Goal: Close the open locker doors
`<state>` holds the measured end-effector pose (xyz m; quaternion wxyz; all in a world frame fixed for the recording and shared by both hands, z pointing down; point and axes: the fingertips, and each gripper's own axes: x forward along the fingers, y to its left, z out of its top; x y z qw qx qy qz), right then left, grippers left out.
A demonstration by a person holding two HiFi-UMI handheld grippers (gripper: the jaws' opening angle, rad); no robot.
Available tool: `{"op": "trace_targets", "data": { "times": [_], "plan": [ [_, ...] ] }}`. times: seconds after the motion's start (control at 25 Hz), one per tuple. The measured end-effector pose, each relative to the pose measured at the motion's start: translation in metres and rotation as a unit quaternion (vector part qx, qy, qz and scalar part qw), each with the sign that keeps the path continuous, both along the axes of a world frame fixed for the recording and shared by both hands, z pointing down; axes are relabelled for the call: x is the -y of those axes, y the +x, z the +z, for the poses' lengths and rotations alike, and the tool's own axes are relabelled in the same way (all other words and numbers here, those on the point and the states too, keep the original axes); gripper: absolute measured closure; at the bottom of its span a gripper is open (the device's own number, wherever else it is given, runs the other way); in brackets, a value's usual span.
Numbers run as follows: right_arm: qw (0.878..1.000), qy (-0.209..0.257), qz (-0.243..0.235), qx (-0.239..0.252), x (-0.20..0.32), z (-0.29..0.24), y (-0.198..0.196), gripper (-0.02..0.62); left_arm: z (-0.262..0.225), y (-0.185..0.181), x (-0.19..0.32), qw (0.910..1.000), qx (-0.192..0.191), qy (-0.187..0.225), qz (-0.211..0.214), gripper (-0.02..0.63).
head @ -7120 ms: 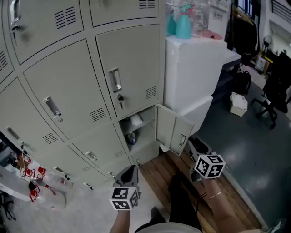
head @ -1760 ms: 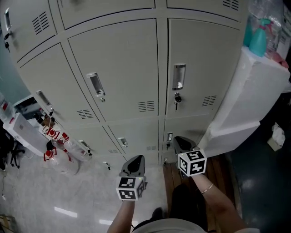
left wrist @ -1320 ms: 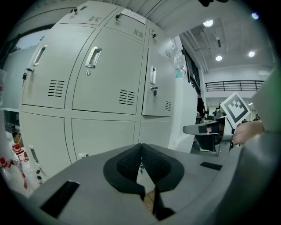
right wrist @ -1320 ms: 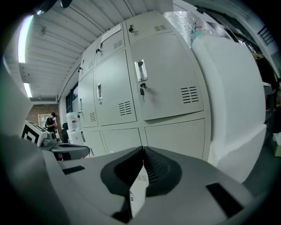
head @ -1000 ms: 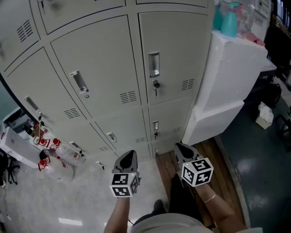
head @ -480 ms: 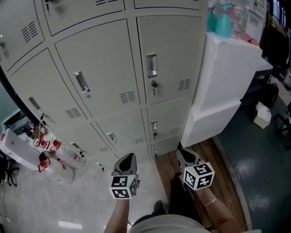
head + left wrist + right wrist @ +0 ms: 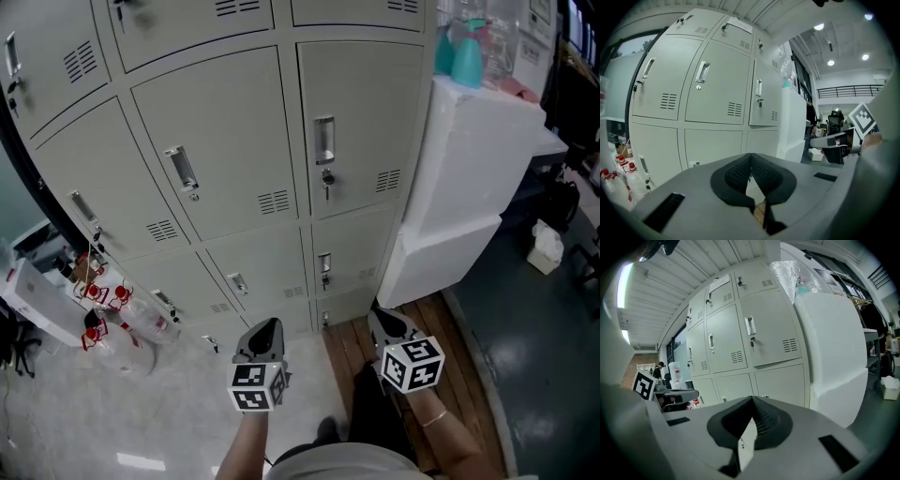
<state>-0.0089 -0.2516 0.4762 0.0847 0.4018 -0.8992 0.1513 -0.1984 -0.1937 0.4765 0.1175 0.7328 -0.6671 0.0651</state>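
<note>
Your left gripper (image 7: 267, 326) is clenched: its jaws meet at the tips with nothing between them. Your right gripper (image 7: 382, 317) is clenched and empty too, just to the right of the left one at about the same height. Both point slightly downward toward the foot of the lockers (image 7: 225, 169), and neither touches them.

Every locker door in sight ahead of the grippers sits flush in its frame. Straight ahead of the right gripper is the low door (image 7: 354, 246), closed, with its small handle at the left edge. Above it is a taller door (image 7: 361, 122) with a key (image 7: 326, 180) hanging in the lock under its handle. Ahead of the left gripper, the neighbouring column of doors is closed as well.

A white block (image 7: 469, 169) stands against the lockers, up and to the right of the right gripper, with a teal spray bottle (image 7: 466, 56) on top of it. Wooden floorboards (image 7: 441, 356) lie under the right gripper. Well to the left of the left gripper, red-labelled water bottles (image 7: 122, 319) sit on the floor at the foot of the lockers.
</note>
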Motion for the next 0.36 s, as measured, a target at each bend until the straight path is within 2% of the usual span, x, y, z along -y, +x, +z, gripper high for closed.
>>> {"op": "trace_targets", "data": {
  "times": [0.36],
  "plan": [
    [1.0,0.008,-0.013,-0.008,-0.0003,-0.0007,-0.0086,0.595,0.0005,-0.0069,-0.0031,1.0,0.004,0.0,-0.008,0.586]
  ]
}}
